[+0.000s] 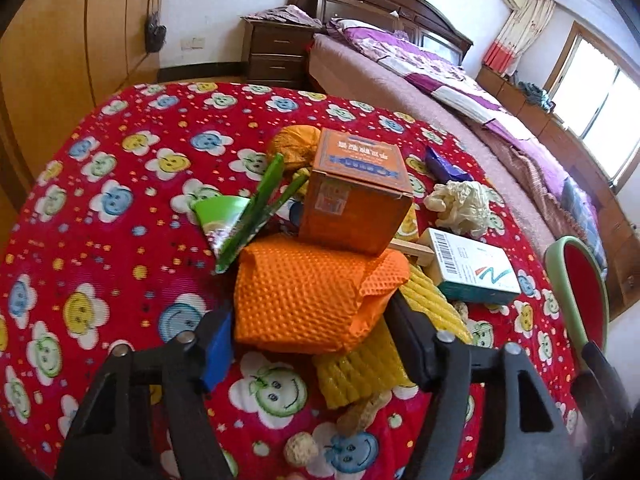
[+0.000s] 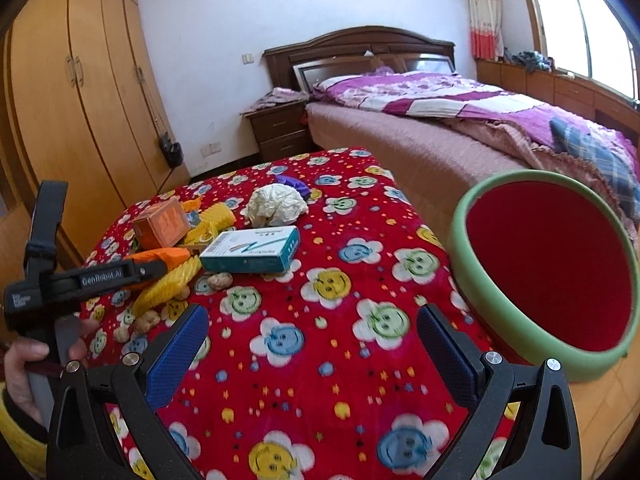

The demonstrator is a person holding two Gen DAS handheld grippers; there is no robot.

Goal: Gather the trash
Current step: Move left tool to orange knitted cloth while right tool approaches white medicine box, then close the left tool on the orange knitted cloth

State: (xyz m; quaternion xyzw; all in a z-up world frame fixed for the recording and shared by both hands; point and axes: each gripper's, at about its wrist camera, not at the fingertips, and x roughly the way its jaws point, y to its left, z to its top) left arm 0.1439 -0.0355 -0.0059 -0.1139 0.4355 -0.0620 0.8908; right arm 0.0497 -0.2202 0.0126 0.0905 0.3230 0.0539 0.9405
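A pile of trash lies on the red flower-patterned table. My left gripper has its fingers on either side of an orange bubble-wrap packet; I cannot tell whether they press it. An orange box sits on that packet. Around them lie green wrappers, yellow foam strips, a white and teal box and crumpled white paper. My right gripper is open and empty over the near table. The left gripper shows in the right wrist view at the orange packet.
A red bin with a green rim stands beside the table on the right, also seen in the left wrist view. A purple wrapper lies farther back. Walnut-like bits lie near the yellow strips. A bed and wardrobe stand behind.
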